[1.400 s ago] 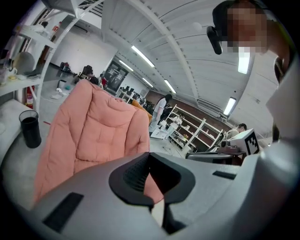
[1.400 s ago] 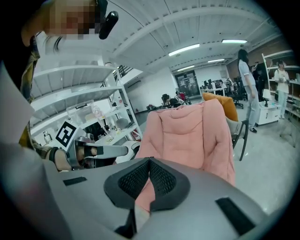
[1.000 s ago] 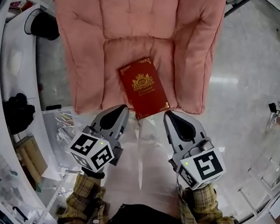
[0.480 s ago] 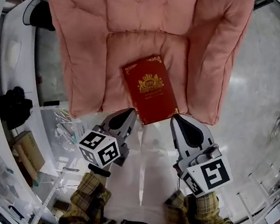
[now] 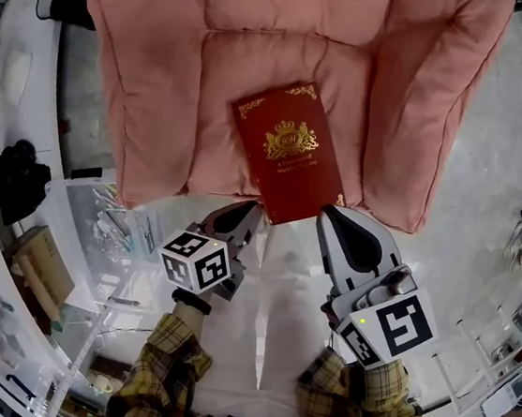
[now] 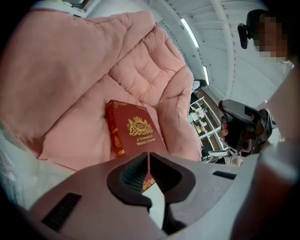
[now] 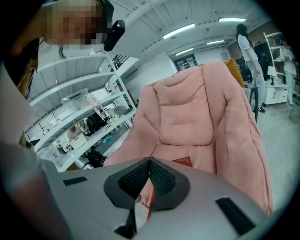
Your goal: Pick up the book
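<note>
You face a pink padded armchair (image 5: 165,68) on glossy grey floor (image 5: 521,169); white shelving (image 7: 84,89) stands left, strip lights (image 7: 178,31) overhead.

Standing on a pale, glossy floor (image 5: 500,185): a pink quilted armchair (image 5: 152,95). Carrying on its seat cushion (image 5: 222,104) a single dark red book (image 5: 290,150), lying flat with the gold-crested cover facing up. Sitting skewed to the seat, spine turning toward the left side of the head view, nearest corner reaching the front edge of the seat cushion. Resting on the padding alone, both padded arms rising well clear on either side.
</note>
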The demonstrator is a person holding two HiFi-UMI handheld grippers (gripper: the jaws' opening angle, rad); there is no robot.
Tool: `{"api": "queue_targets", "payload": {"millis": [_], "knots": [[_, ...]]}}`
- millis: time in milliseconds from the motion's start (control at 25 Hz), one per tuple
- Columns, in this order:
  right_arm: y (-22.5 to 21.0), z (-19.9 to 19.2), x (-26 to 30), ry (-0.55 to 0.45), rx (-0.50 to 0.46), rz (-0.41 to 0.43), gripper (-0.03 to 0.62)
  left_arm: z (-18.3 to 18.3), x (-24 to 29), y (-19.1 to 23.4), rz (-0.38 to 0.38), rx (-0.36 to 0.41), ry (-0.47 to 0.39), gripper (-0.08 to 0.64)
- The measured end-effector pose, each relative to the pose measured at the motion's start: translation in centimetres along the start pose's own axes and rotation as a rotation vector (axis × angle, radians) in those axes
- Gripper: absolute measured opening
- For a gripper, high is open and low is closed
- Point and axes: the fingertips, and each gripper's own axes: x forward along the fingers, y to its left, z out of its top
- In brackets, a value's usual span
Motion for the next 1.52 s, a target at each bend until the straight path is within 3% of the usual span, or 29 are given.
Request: {"api": "queue_targets", "payload": {"millis": [160,320,840,1240,1520], "knots": [[0.2,-0.9,0.2,0.013,0.020,0.011,0.017,-1.5,0.6,1.5,-0.003,-0.051,0.008,0.022],[0.0,-1.5,0.4,0.014,0.028,0.016,0.017,-2.9,1.6,1.7,-0.068,-0.117,0.042,0.105],[-1.5,-2.7,-0.4,0.025,0.077,0.013,0.017,-5.9,3.9,2.4,-0.160,-0.259,0.124,0.315],[-2.6,-3.8,-0.1,0.034,0.133,0.016,0.017,-7.6,6.5,3.0,-0.240,-0.342,0.185,0.351],[-2.9,-4.5,0.6,0.052,0.173,0.041,0.017,-7.2,8.1,3.9,-0.281,-0.390,0.167,0.351]]}}
